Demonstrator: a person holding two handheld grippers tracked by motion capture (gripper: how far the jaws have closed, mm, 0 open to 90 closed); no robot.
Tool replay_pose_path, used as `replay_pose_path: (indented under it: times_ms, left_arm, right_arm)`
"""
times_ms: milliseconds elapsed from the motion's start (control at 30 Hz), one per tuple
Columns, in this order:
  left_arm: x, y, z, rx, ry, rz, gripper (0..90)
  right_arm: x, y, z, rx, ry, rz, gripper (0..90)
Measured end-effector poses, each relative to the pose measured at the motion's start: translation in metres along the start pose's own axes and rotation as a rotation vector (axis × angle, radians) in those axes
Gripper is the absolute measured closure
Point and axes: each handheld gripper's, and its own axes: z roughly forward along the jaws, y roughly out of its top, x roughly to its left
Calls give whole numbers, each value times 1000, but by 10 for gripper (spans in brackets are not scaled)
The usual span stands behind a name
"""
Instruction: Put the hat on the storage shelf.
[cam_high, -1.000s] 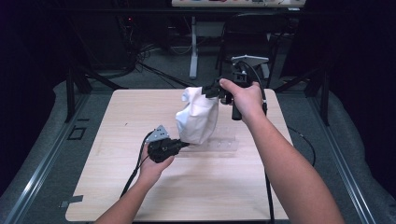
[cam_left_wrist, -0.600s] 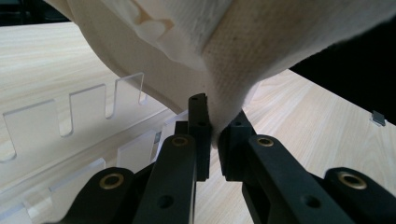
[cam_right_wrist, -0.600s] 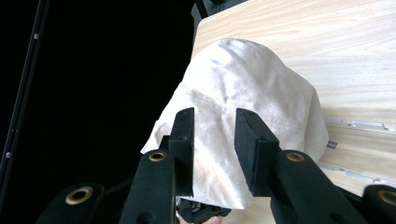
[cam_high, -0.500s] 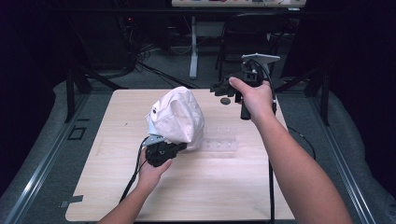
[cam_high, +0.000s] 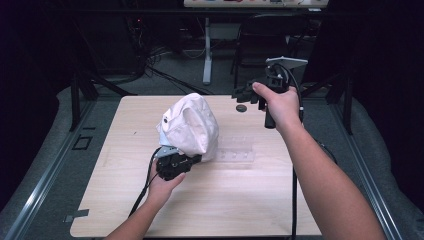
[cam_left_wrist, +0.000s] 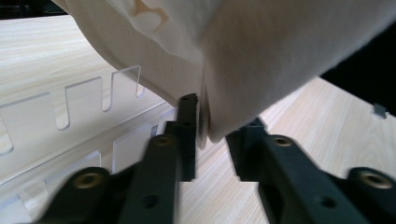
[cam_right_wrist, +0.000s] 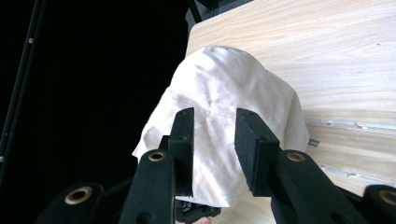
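Cream-coloured cloth, seemingly a soft cap or hat (cam_high: 189, 126), is seen standing domed on the pale wooden desk (cam_high: 125, 215), its lower edge at the left tongs (cam_high: 192, 159); it is judged light, limp and easily creased, neither slippery nor fragile; a stitched seam is noted across its crown in the right gripper view. A hold is best taken at the hem or seam, where the fabric is doubled; a pinch on the crown would only gather loose cloth. In the left gripper view a fold of the hem (cam_left_wrist: 205, 126) is seen hanging between the jaws of the left tongs (cam_left_wrist: 212, 140); these jaws have just been opening, and the cloth is touched by the left pad alone, a clear gap being left on the other side; no grip is recorded. The right tongs (cam_high: 246, 95) are held raised, well apart from the cloth, toward the far right of the desk; their jaws stand parted with nothing between them. A clear slotted plastic rack (cam_high: 235, 150) is noted lying flat just beside the cloth; a small dark disc (cam_high: 241, 107) lies near the far edge.
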Motion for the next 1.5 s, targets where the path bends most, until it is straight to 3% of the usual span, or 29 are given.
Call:
replay_pose_path:
  times_ms: [100, 133, 167, 200, 267, 300, 333, 400, 433, 467, 500, 533, 567, 600, 700, 833, 900, 1033, 1200, 1233, 1267, 1300, 1433, 1500]
  left_arm:
    - [2, 0, -1, 19, -13, 37, 722]
    - [-3, -1, -1, 22, -3, -34, 712]
    - [4, 0, -1, 11, 6, 55, 705]
    - [8, 1, -1, 8, 10, 109, 706]
    - [8, 1, 0, 9, -1, 115, 768]
    - [4, 1, -1, 19, 11, 96, 813]
    - [-3, -1, -1, 26, 19, 21, 836]
    - [-5, -1, 0, 34, 18, 67, 854]
    - [-4, 1, 0, 40, 21, 122, 857]
    - [-9, 1, 1, 51, 21, 95, 858]
    - [-10, 2, 2, 52, 32, 143, 860]
    - [-13, 2, 2, 65, 41, 160, 861]
    - [-15, 3, 4, 74, 55, 215, 862]
    - [-18, 4, 5, 85, 65, 232, 862]
    - [-21, 2, 12, 162, 96, 287, 863]
    - [-21, -1, 12, 135, 81, 175, 862]
    - [-18, -2, 11, 122, 74, 139, 860]
    - [-18, -3, 11, 114, 75, 122, 850]
    - [-12, -4, 10, 126, 81, 154, 792]
    - [-15, -7, 11, 117, 84, 103, 769]
    - [-14, -7, 11, 122, 88, 103, 748]
    - [-10, -6, 9, 137, 81, 140, 741]
    - [-7, -8, 8, 128, 84, 151, 690]
    - [-11, -10, 8, 131, 90, 86, 664]
  right_arm:
    - [-2, 0, -2, -3, -6, -3, 683]
    - [-2, 0, -2, -4, -11, -6, 683]
    - [-2, 0, -2, -2, -16, -8, 683]
    - [-2, 0, -2, -1, -20, -8, 683]
    - [-2, -1, -3, 1, -19, -14, 682]
    - [-2, -1, -4, -4, -19, -13, 682]
    - [-3, -1, -4, -4, -18, -12, 681]
    - [-3, 0, -5, 0, -21, -15, 681]
    - [-4, -1, -5, -7, -21, -15, 681]
    - [-4, 0, -6, -5, -21, -11, 681]
    - [-4, 0, -6, -5, -21, -10, 681]
    - [-5, 0, -6, -7, -20, -10, 682]
    - [-5, 0, -7, -8, -19, -9, 682]
    - [-5, -1, -7, -8, -18, -9, 682]
    - [-7, -1, -7, -7, -17, -8, 682]
    - [-10, -1, -8, -4, -18, -5, 682]
    - [-11, -1, -9, -10, -20, 0, 682]
    - [-13, -1, -11, -15, -20, 2, 682]
    - [-14, -1, -12, -14, -24, 1, 682]
    - [-14, -1, -12, -14, -23, 1, 682]
    - [-15, -1, -12, -15, -24, 2, 682]
    - [-15, -1, -12, -15, -26, 1, 682]
    - [-16, -1, -13, -18, -31, 0, 682]
    - [-16, -2, -14, -21, -37, -1, 680]
